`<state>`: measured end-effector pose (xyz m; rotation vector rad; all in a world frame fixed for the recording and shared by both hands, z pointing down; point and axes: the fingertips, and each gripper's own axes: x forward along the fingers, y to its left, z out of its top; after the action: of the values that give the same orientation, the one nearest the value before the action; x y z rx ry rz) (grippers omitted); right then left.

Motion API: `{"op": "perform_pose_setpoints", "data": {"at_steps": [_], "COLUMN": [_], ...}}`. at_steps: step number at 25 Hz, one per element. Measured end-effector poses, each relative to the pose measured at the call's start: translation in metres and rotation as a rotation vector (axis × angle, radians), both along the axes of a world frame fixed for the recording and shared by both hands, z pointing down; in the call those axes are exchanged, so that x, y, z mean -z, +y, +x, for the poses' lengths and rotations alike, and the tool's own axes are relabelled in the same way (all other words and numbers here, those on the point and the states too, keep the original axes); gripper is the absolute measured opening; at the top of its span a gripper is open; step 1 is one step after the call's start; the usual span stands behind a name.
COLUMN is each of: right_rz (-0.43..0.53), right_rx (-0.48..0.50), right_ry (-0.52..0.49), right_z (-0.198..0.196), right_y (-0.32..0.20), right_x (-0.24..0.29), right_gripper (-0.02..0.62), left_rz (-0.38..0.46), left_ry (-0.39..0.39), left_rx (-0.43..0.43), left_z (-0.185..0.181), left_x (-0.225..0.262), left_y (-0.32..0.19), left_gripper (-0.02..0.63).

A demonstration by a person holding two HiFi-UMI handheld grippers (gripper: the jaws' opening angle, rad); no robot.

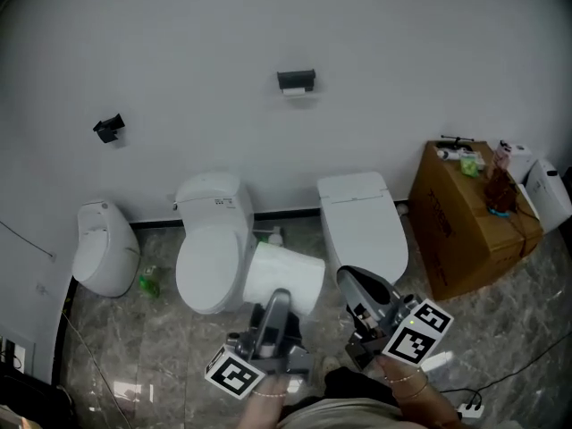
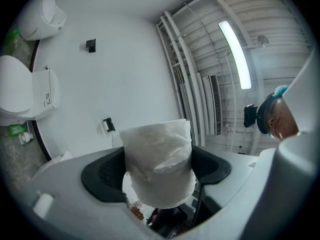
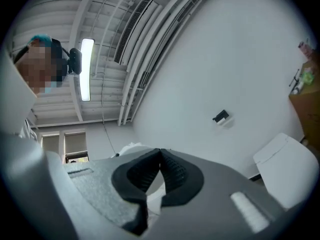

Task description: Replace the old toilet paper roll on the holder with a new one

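Toilet paper roll (image 2: 159,164) clamped between left gripper (image 2: 157,171) jaws, upright.

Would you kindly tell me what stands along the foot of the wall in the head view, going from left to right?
small white fixture → green bottle → left toilet → right toilet → cardboard box

The room is bright and evenly lit, shadows faint. A ceiling tube (image 2: 234,54) burns white (clipped in both gripper views). The glossy floor (image 1: 161,347) shows pale glare. Gripper views bulge and darken toward the corners; the near roll (image 2: 157,164) looks soft.
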<state>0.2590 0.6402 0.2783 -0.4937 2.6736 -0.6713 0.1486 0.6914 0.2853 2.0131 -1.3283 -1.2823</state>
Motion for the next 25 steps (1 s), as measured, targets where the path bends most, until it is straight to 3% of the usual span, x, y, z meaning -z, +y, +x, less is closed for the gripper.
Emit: {"op": "perform_pose_setpoints", "data": {"at_steps": [12, 16, 20, 25], "right_rz": [-0.025, -0.014, -0.034, -0.040], "right_rx": [0.044, 0.041, 0.025, 0.039], "right_ry": [0.007, 0.024, 0.036, 0.049], "right_z": [-0.004, -0.001, -0.014, -0.044], "right_y": [-0.136, -0.162, -0.193, -0.230], "right_x": [0.000, -0.006, -0.011, -0.020], "right_gripper": [0.002, 0.002, 0.002, 0.002], "left_rz": [-0.035, -0.036, -0.067, -0.069], "left_ry": [0.017, 0.105, 0.033, 0.043], "left_rx": [0.028, -0.017, -0.024, -0.033], "left_z": [-0.004, 0.005, -0.005, -0.032], "left_x": [-0.012, -0.018, -0.022, -0.028], "left_y": [-0.136, -0.168, -0.199, -0.247], "left_gripper": [0.408, 0.408, 0.408, 0.408]}}
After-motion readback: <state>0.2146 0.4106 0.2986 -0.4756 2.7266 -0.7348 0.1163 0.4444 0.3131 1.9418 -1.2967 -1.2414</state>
